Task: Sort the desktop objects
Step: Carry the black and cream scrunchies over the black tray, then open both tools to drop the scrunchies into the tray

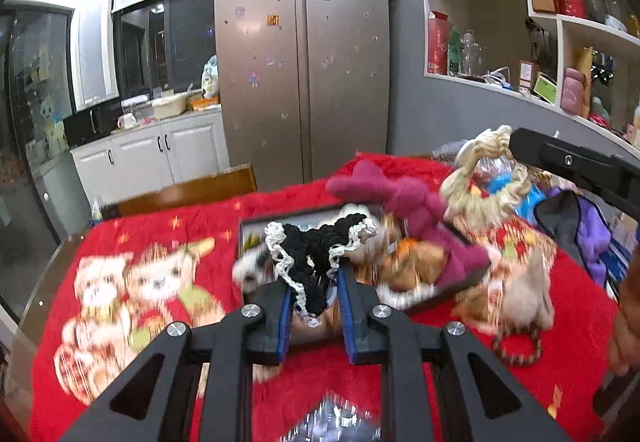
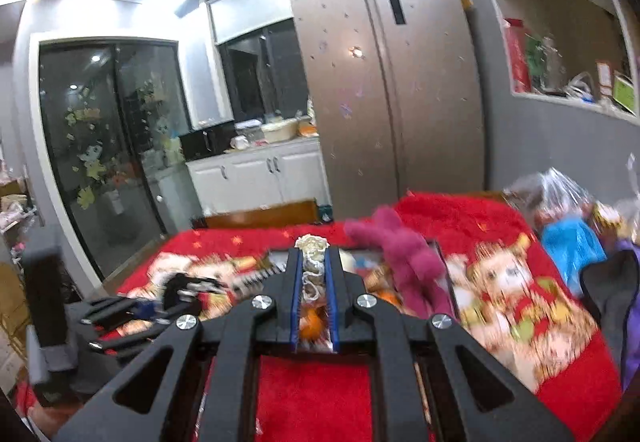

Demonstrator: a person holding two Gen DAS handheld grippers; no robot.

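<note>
My left gripper (image 1: 314, 282) is shut on a black crocheted piece with white trim (image 1: 316, 254) and holds it over a dark-framed tray (image 1: 460, 284) on the red blanket. The tray holds a magenta plush toy (image 1: 404, 205) and other soft toys. My right gripper (image 2: 314, 266) is shut on a cream braided rope ring (image 2: 312, 266). In the left wrist view that ring (image 1: 480, 185) hangs from the right gripper's black finger (image 1: 560, 161) above the tray's right end. The magenta plush (image 2: 400, 250) also shows in the right wrist view, with my left gripper (image 2: 160, 306) at the lower left.
A red plush blanket with bear prints (image 1: 160, 282) covers the table. A patterned toy and a dark ring (image 1: 516, 350) lie right of the tray. Bags and purple cloth (image 1: 580, 226) pile at the table's right. A wooden chair back (image 1: 188, 189) stands behind; a fridge (image 1: 304, 61) beyond.
</note>
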